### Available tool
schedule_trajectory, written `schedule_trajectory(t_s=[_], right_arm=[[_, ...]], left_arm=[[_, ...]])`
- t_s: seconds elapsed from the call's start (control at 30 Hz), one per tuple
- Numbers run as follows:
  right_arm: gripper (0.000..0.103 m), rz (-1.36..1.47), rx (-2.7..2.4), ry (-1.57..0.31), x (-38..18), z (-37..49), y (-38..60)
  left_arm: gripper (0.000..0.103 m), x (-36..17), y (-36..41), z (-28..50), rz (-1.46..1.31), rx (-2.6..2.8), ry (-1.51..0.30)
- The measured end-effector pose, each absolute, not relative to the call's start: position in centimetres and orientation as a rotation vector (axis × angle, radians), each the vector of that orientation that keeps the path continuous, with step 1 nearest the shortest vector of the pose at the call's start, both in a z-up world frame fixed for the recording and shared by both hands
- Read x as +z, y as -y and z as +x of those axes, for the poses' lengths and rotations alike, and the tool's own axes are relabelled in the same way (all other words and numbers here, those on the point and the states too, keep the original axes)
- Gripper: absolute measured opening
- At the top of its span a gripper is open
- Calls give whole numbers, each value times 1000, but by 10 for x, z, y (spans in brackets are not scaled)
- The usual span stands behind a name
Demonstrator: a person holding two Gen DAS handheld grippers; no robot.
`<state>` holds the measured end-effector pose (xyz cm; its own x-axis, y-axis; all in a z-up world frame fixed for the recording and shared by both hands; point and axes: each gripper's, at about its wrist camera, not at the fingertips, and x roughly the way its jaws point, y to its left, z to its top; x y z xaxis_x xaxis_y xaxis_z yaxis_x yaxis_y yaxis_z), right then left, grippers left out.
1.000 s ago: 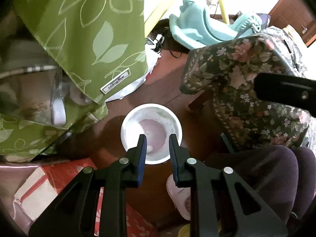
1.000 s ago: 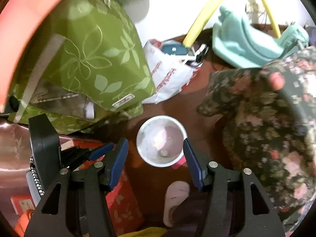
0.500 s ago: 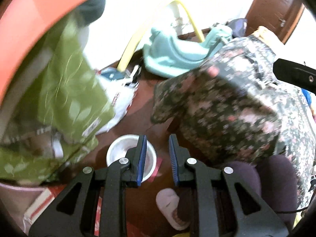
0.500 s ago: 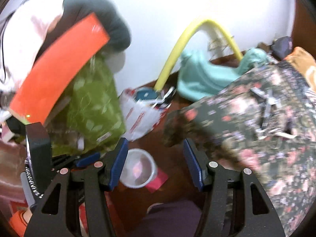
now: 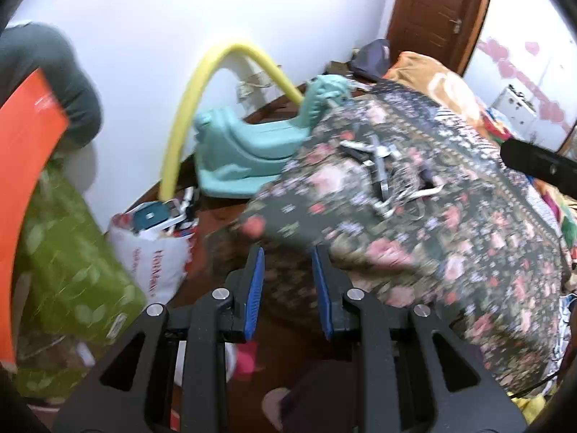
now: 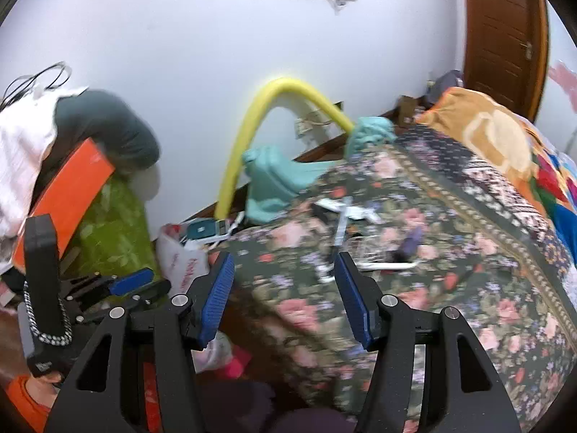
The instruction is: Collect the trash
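Scraps of trash, white strips and clear wrappers (image 5: pixel 382 176), lie on the floral bedspread (image 5: pixel 468 238); they also show in the right wrist view (image 6: pixel 357 238). My left gripper (image 5: pixel 286 285) is open and empty, held in the air before the bed's corner. My right gripper (image 6: pixel 285 299) is open wide and empty, also before the bed edge. The white trash bucket (image 6: pixel 212 350) is low on the floor, mostly hidden behind my right fingers. My left gripper also shows at the left of the right wrist view (image 6: pixel 137 285).
A white shopping bag (image 5: pixel 155 252) full of items stands on the floor by a green leaf-print bag (image 5: pixel 72 270). A yellow foam tube (image 5: pixel 202 93) arches over a teal plastic toy (image 5: pixel 249 148). An orange board (image 6: pixel 68 195) leans at left. A wooden door (image 6: pixel 501 32) is at far right.
Both grippers have swung up from looking down at the white bucket on the floor to facing the bed and wall. The trash on the bedspread has come into view. The jaws kept their openings.
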<state>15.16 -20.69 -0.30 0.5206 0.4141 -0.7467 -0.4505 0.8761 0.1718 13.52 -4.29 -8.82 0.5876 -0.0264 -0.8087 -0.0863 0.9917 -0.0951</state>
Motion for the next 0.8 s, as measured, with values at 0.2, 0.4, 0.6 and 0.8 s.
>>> schedule_trajectory(t_s=[0.2,0.4,0.6,0.8], right_arm=[[54,-5,430,-883,-6,181,259],[54,64,352,-929,-27,217,303],[54,146,300,-1016,-65,253,335],[54,229,295,-1116,-110,285,346]], left_arm=[[27,-84,78,180,-94,-19,-940],[27,-92,110,223,-64,-73,-955],[27,-119,129,264,-65,-91,-997],[27,-153,134,300,-92,-96,-1050]])
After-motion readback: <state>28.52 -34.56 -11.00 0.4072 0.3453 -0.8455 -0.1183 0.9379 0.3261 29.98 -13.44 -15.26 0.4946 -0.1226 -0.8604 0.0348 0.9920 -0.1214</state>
